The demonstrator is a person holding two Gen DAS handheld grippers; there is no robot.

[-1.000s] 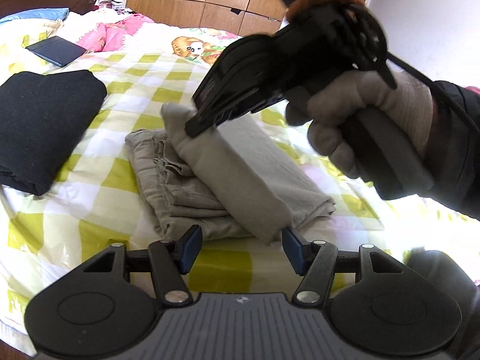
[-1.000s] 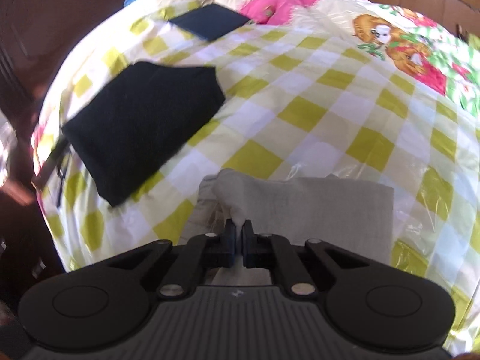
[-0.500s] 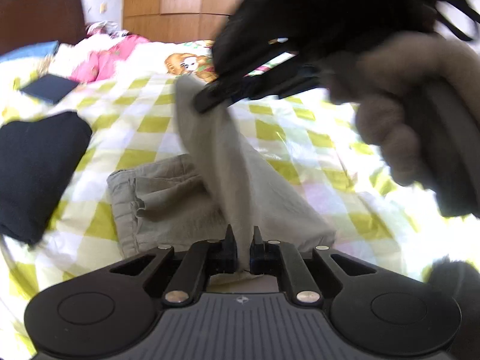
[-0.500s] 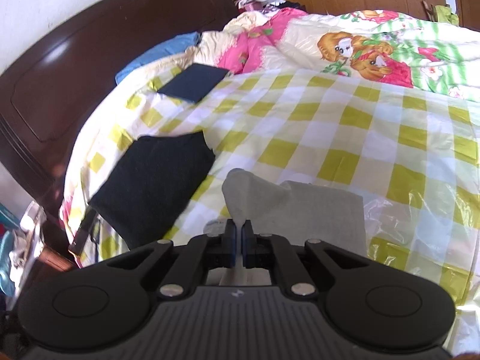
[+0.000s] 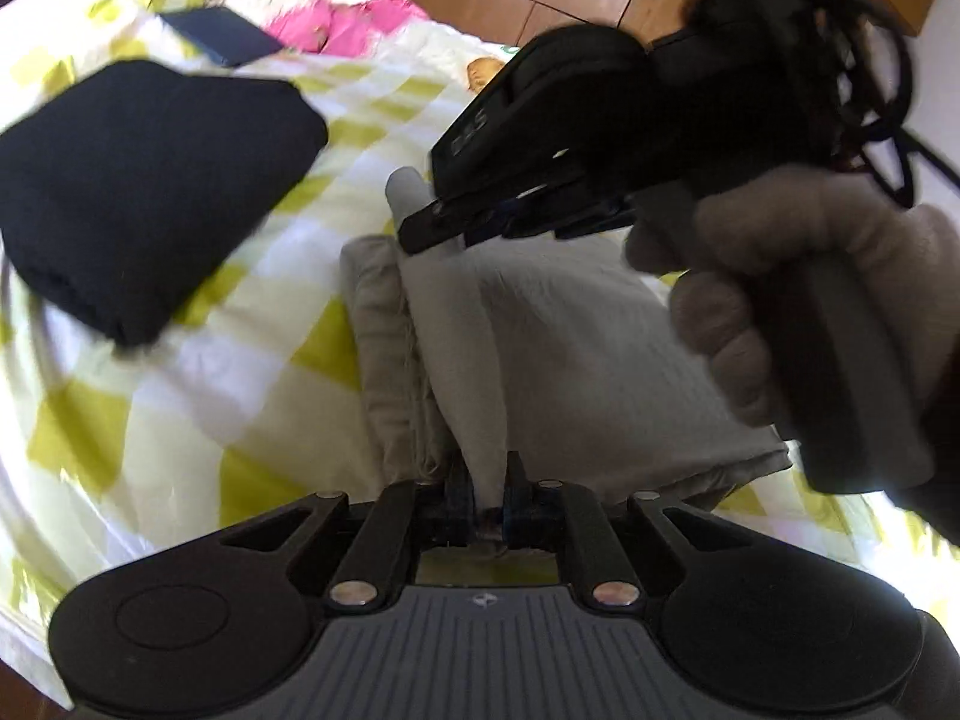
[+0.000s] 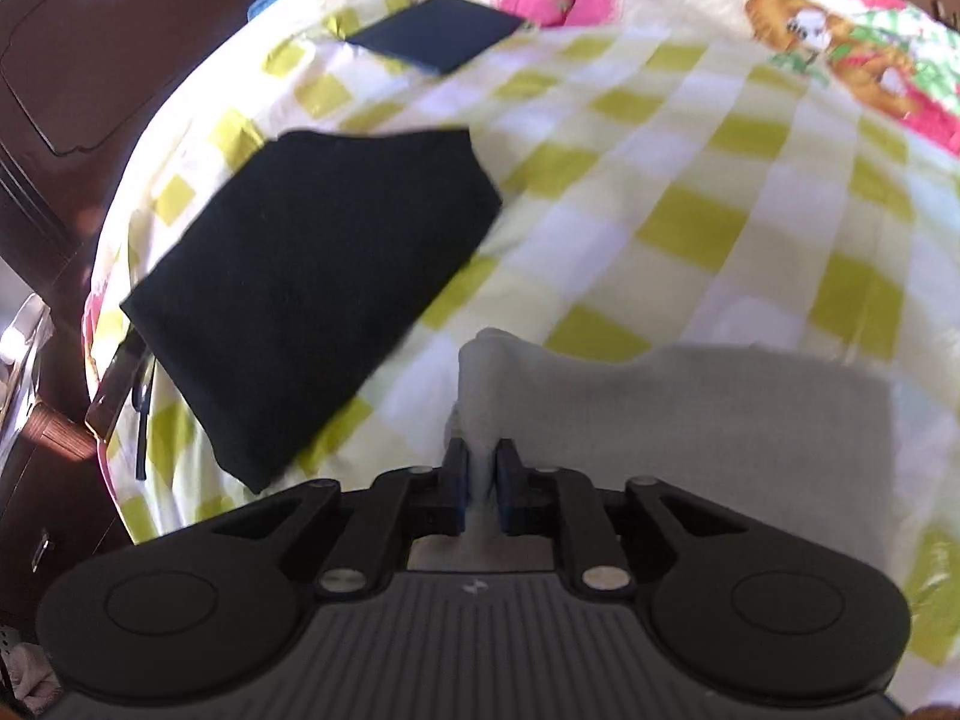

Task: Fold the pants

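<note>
Beige pants point(image 5: 570, 360) lay half-folded on checked bed point(image 5: 180, 390). Left gripper point(image 5: 485, 495) fingers clamped on near corner of top layer. Right gripper point(image 6: 478, 483) fingers clamped on far corner, at 12 o'clock from left. Held edge ran 6-to-12. Folded black garment point(image 6: 312, 288) at 10 o'clock. Only left view showed lower folded layers; right view showed headboard point(image 6: 78, 60).

The pants point(image 5: 576, 336) are showing as matt, slightly rough beige cloth. The checked bedsheet point(image 6: 690, 180) is gleaming like smooth, shiny fabric. The headboard point(image 6: 78, 60) is looking like glossy dark wood. The folded black garment point(image 6: 312, 276) is looking matt.
</note>
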